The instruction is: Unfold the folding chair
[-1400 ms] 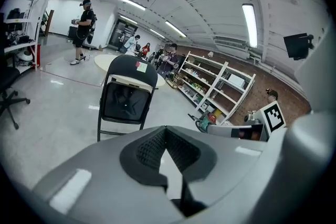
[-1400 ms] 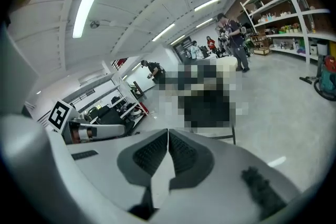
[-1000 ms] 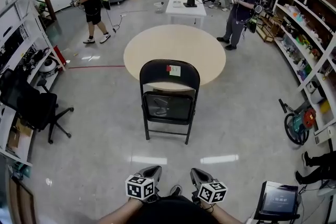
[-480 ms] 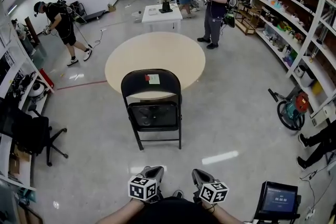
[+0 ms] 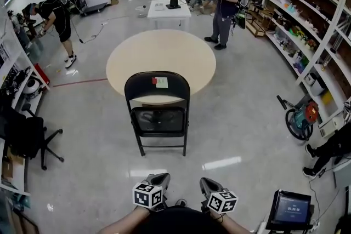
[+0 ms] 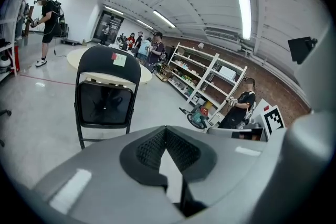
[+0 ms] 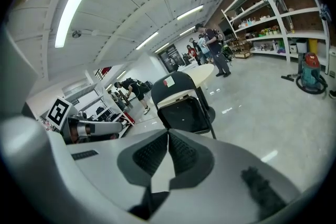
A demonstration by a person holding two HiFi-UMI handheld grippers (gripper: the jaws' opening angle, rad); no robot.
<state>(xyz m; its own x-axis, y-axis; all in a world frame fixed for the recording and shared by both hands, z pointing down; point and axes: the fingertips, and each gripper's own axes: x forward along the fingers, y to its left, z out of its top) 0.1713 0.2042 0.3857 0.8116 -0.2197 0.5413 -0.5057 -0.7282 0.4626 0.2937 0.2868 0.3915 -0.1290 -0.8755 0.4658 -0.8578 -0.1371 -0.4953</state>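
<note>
Black painted-metal folding chair (image 5: 158, 112) stands upright and folded flat on the pale floor (image 5: 247, 134), just in front of the round table (image 5: 160, 55), with its seat panel tipped up between the legs. Left gripper (image 5: 159, 176) and right gripper (image 5: 205, 180) sit low by the person's body, well apart from the chair; both have jaws pressed together with nothing between them. Judgement: the frame looks stiff and fairly heavy, and its smooth paint is likely slippery under the pads. Best hold seems to be the backrest's top rim with one gripper and the seat's edge with the other, keeping clear of the hinges.
</note>
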